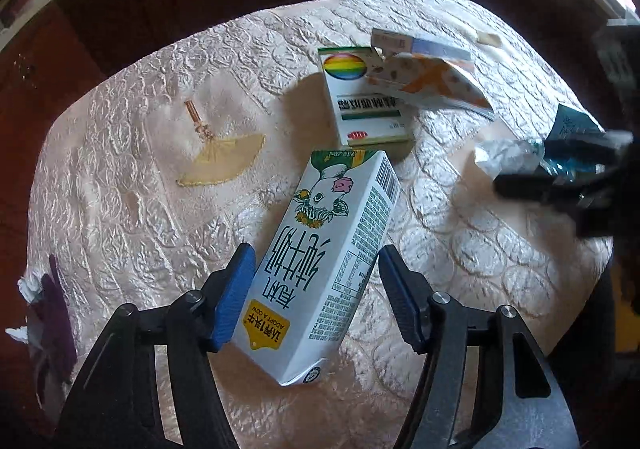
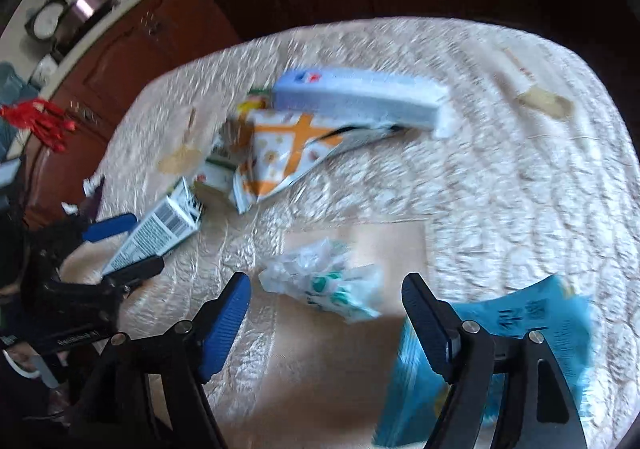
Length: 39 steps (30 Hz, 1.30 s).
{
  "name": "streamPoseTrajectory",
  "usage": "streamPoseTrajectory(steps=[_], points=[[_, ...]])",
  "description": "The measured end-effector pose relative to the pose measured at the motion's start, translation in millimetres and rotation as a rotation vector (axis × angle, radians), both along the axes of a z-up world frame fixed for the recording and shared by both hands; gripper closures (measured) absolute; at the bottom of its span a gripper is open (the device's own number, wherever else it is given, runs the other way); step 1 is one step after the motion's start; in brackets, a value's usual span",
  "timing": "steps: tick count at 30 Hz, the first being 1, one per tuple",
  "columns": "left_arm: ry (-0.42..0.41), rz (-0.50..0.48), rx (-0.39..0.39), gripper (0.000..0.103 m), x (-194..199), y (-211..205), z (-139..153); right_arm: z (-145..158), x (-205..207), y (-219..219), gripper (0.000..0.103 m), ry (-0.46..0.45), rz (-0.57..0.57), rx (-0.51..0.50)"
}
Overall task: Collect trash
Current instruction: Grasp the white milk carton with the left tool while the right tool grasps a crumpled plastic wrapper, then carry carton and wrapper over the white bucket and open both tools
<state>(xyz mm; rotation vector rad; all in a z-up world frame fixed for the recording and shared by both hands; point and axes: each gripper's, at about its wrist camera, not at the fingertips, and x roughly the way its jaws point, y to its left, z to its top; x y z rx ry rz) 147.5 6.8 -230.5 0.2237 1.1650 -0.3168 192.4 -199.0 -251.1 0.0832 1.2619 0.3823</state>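
A white milk carton [image 1: 332, 241] with a cow picture lies on the cream quilted tablecloth [image 1: 120, 169]. My left gripper [image 1: 316, 251] straddles its near half. The left pad sits against the carton, the right pad stands clear of it, so the gripper is open. In the right wrist view, a crumpled clear wrapper with green print [image 2: 324, 281] lies just ahead of my right gripper [image 2: 327, 278], which is open with nothing held. A blue bag [image 2: 520, 337] lies under its right finger.
Further back lie a white and green box with a rainbow disc [image 1: 364, 97], an orange and white snack wrapper [image 2: 288, 149], a long pale blue box [image 2: 360, 97] and a wooden stick [image 2: 536, 93]. Dark wood cabinets stand beyond the table's far edge.
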Motion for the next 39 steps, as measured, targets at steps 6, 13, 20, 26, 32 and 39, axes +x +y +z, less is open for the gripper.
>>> streamPoseTrajectory(steps=[6, 13, 20, 26, 32, 39], points=[[-0.021, -0.001, 0.048, 0.039, 4, -15, -9, -9, -6, 11, 0.065, -0.029, 0.022, -0.029], [-0.052, 0.02, -0.059, 0.043, -2, -8, 16, 25, -17, -8, 0.071, -0.107, -0.002, 0.062], [-0.102, -0.019, -0.129, 0.044, -14, -26, 54, 61, -38, -31, 0.072, -0.174, -0.032, 0.122], [-0.124, -0.069, -0.164, 0.044, -17, -66, 73, 82, -54, -60, 0.072, -0.224, -0.093, 0.118], [-0.142, -0.134, -0.207, 0.044, -16, -121, 91, 102, -72, -109, 0.072, -0.272, -0.19, 0.086], [-0.15, -0.213, -0.224, 0.044, -15, -191, 102, 116, -94, -170, 0.072, -0.304, -0.313, 0.057]])
